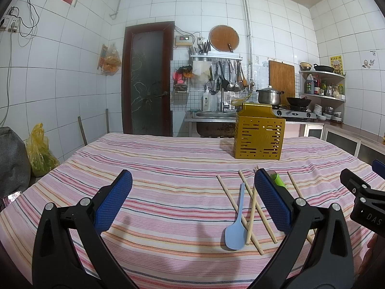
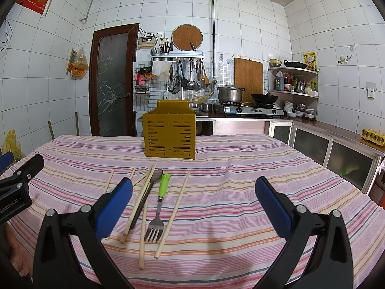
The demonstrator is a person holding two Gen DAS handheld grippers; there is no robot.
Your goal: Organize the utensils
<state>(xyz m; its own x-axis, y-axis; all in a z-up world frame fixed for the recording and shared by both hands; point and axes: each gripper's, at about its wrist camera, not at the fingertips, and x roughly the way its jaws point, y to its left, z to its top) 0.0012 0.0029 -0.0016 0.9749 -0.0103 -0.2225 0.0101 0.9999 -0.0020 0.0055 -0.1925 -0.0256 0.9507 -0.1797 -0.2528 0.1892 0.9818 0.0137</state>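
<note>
Both claws gape wide, holding nothing: left gripper, right gripper, hovering low over the striped tablecloth, likely staged for a first pick. Utensils lie loose lower centre; gold holder stands empty-looking behind them. Left view shows blue spoon among chopsticks; right view alone shows green-handled fork and dark spoon.

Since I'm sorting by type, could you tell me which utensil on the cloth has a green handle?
The fork: its handle is bright green and its metal tines point toward the camera. The spatula is pale blue, and the chopsticks are plain wood.
</note>
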